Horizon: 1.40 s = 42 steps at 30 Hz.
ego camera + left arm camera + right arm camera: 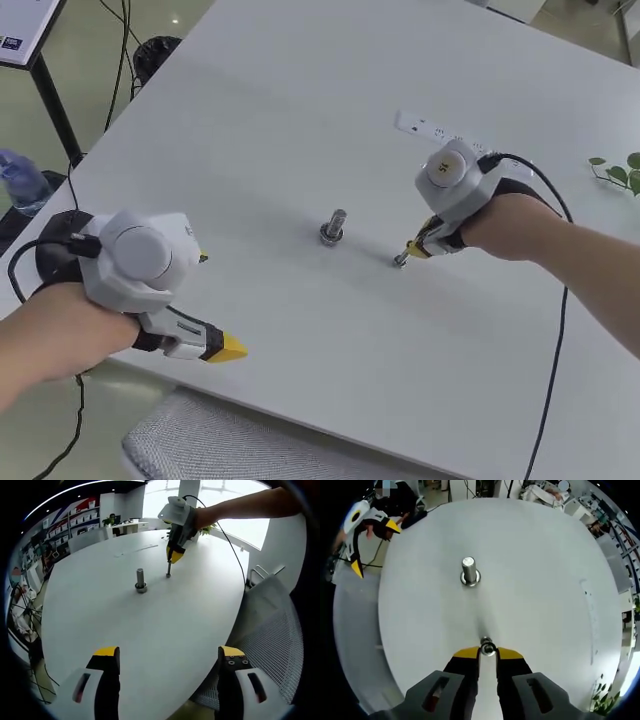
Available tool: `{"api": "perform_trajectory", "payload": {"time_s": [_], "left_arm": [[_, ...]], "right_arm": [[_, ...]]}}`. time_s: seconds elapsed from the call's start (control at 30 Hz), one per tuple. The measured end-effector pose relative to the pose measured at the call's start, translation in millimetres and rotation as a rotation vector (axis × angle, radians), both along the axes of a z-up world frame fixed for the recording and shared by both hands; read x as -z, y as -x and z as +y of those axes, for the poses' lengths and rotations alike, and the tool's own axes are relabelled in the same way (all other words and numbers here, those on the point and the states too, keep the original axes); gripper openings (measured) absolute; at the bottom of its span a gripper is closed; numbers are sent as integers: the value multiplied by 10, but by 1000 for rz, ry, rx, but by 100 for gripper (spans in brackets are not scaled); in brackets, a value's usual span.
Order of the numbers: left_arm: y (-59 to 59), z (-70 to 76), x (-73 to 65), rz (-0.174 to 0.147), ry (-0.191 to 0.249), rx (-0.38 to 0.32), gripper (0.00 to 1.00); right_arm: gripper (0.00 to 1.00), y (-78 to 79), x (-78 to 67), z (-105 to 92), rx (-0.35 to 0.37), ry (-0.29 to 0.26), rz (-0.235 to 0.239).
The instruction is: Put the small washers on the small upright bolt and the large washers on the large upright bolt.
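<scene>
Steel large bolt point(333, 228): stood upright mid-table, a ring point(469, 578) at its base; washer or nut, unclear.
Small bolt point(400, 260): upright, just right of the large one and slightly nearer.
Right gripper point(487, 653): jaws drawn to a narrow gap at the small bolt's top; could not tell whether they pinched a washer.
Left gripper point(168, 652): jaws wide apart, empty, over the near left edge of the white table point(300, 100).
Handling (judged): small washers probably light, thin, stiff and slick; pinch across the outer rim, keep flat, centre the hole over the bolt tip.
</scene>
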<state>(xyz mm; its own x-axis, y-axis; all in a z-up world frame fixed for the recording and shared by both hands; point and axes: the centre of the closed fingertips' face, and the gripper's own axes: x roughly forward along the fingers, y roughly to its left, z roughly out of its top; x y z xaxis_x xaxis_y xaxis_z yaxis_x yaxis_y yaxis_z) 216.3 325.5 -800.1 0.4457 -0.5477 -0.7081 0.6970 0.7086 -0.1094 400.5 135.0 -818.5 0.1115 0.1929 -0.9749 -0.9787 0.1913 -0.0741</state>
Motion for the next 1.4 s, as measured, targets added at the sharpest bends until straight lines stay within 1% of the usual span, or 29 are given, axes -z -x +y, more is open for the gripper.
{"api": "perform_trajectory", "payload": {"time_s": [0.23, 0.37, 0.5, 0.7, 0.93, 1.0, 1.4], "left_arm": [[16, 10, 32, 11, -2, 2, 80], [-3, 21, 36, 12, 3, -4, 80], [-25, 51, 43, 14, -4, -3, 79], [-33, 72, 51, 17, -4, -2, 79], [-21, 108, 69, 24, -5, -9, 79], [-20, 122, 76, 23, -7, -14, 79], [-6, 118, 91, 33, -8, -14, 79]], "right_arm": [[13, 1, 73, -9, -1, 5, 10], [13, -5, 128, -13, -10, 13, 9], [13, 2, 173, -6, -8, 14, 12], [13, -35, 263, -4, -8, 18, 14], [13, -10, 335, 3, -11, 24, 17], [13, 8, 358, 11, -7, 22, 26], [13, 41, 386, -4, -8, 26, 29]]}}
